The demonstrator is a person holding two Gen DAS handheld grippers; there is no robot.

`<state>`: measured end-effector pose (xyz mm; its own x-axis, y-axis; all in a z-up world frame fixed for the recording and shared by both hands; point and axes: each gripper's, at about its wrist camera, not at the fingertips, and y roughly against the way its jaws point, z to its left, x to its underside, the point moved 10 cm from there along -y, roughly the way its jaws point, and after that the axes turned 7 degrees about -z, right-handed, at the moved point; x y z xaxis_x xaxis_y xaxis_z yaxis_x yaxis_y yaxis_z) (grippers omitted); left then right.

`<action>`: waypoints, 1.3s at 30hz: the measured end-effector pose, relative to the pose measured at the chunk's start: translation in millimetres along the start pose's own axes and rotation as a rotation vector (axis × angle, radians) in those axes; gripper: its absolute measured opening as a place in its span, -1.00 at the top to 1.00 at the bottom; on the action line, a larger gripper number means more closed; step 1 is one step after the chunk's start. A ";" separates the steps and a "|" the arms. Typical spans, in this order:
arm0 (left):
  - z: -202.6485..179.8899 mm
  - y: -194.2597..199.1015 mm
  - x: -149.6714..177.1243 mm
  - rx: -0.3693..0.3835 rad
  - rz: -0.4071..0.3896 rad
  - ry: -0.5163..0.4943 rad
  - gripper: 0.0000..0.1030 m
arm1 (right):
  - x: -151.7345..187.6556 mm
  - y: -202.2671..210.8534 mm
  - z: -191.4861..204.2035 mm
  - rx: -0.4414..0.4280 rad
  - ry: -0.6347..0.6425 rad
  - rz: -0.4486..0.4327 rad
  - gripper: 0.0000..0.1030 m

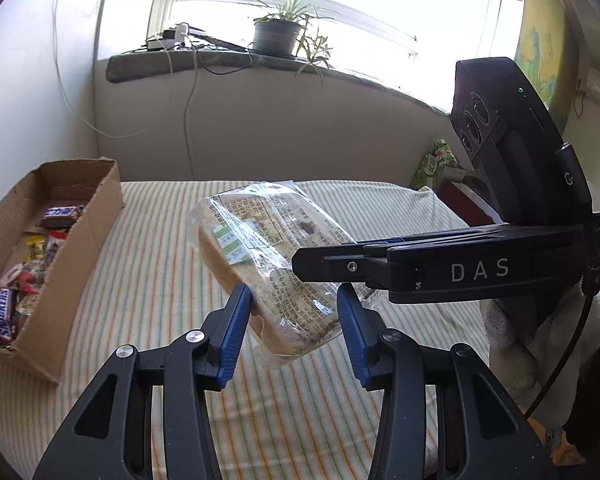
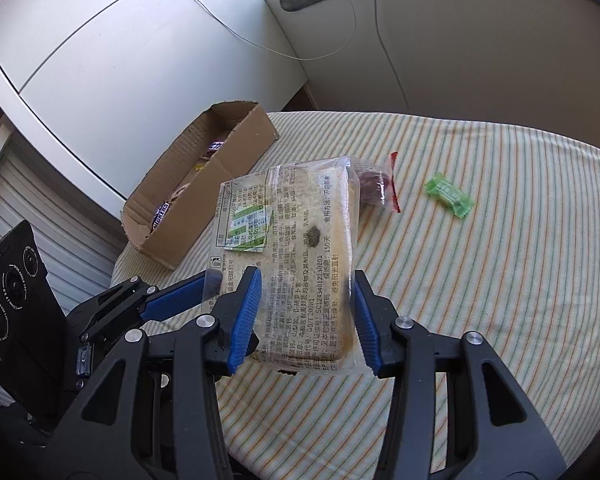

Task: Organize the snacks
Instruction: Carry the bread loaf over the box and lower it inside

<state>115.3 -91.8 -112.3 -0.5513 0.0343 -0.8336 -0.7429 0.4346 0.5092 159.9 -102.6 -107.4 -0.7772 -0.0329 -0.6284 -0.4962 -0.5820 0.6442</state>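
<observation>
While hanging above the striped cloth (image 2: pixel 480 280), the wrapped bread slice (image 2: pixel 300 248) is being pinched at adjoining edges by both the left gripper (image 1: pixel 294 312) and right gripper (image 2: pixel 306 312).

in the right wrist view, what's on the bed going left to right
cardboard box → wrapped bread, held up over the sheet by both tools → red-edged snack packet → green candy
</observation>
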 end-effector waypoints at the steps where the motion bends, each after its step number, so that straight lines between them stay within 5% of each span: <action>1: 5.6 4.5 -2.1 -0.010 -0.010 0.004 0.18 | -2.4 -0.7 6.0 -0.006 0.012 -0.002 0.08; 21: 144.7 72.0 -24.7 -0.244 -0.132 0.086 0.18 | -46.8 -81.3 148.0 -0.154 0.222 0.043 0.08; 39: 215.2 79.4 -26.3 -0.355 -0.131 0.115 0.18 | -64.4 -146.4 199.3 -0.215 0.272 0.080 0.08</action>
<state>152.6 135.6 -96.0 -0.4674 -0.1103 -0.8772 -0.8836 0.0897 0.4595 205.5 146.6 -74.4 -0.6649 -0.2836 -0.6910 -0.3223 -0.7256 0.6080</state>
